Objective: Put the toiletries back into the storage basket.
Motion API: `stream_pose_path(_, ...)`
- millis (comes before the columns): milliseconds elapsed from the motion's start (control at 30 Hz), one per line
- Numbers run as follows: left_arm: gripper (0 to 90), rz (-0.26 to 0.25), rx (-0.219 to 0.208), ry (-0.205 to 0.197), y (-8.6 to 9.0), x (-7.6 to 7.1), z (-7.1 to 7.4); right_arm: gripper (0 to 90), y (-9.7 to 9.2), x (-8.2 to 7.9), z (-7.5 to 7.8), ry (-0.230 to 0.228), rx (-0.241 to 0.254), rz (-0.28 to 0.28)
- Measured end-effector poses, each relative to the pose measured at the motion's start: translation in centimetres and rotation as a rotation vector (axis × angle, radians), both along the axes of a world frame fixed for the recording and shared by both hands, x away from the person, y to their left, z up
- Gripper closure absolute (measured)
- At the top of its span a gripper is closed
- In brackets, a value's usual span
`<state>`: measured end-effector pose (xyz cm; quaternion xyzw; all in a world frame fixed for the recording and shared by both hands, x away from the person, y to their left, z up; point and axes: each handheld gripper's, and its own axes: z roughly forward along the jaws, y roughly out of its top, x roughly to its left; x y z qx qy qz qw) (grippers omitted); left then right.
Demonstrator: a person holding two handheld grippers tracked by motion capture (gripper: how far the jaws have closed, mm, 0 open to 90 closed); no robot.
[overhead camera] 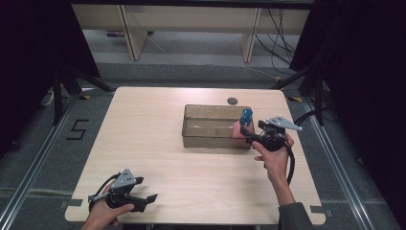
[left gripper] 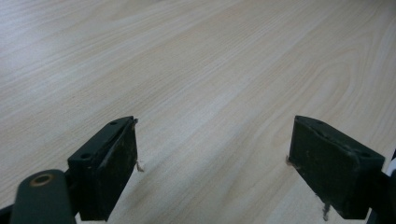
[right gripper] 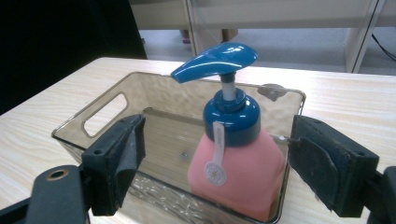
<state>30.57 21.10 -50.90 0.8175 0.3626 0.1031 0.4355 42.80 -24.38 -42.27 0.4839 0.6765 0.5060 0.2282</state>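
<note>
Soap bottle (right gripper: 238,172) stands upright in the right end of the clear bin (overhead camera: 206,125) on the counter (overhead camera: 158,158), likely just set there (pump top blue). Right gripper (overhead camera: 246,130) jaws stand apart, clear of it. Left gripper (overhead camera: 148,200) idles, jaws apart and empty. One bottle, one bin.

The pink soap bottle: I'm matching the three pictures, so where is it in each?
High view: the pink soap bottle stands right of centre, in the right end of the clear bin.
Left gripper view: not in it; bare table.
Right gripper view: centre, inside the bin's near end, between open jaws.
Shared landmark: the blue pump.
</note>
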Motion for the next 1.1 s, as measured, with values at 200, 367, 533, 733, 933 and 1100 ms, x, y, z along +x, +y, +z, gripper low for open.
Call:
stream_pose_path(200, 14.9, -0.001, -0.001, 0.0, 0.0, 0.0, 0.0, 19.7, 0.1, -0.7, 0.0, -0.011, -0.002, 0.006)
stream_pose_path(367, 14.8, 0.001, -0.004, -0.002, 0.0, 0.1, 0.0, 19.5, 0.2, -1.4, -0.1, 0.0, -0.002, 0.018)
stream_pose_path(533, 14.9, 0.004, -0.004, -0.006, 0.0, 0.1, 0.1, 19.5, 0.5, -1.9, -0.3, -0.024, 0.014, 0.032)
stream_pose_path(733, 14.8, 0.002, -0.002, -0.008, 0.0, 0.1, 0.1, 19.5, 0.9, -2.7, -0.4, 0.001, 0.012, 0.046)
stream_pose_path(933, 14.8, 0.006, -0.008, -0.007, 0.0, 0.1, 0.1, 19.3, 1.0, -3.1, -0.7, -0.015, -0.007, 0.057)
stream_pose_path(1100, 14.8, -0.002, -0.014, -0.005, 0.0, 0.1, 0.1, 19.3, 1.4, -3.4, -0.9, 0.0, 0.001, 0.064)
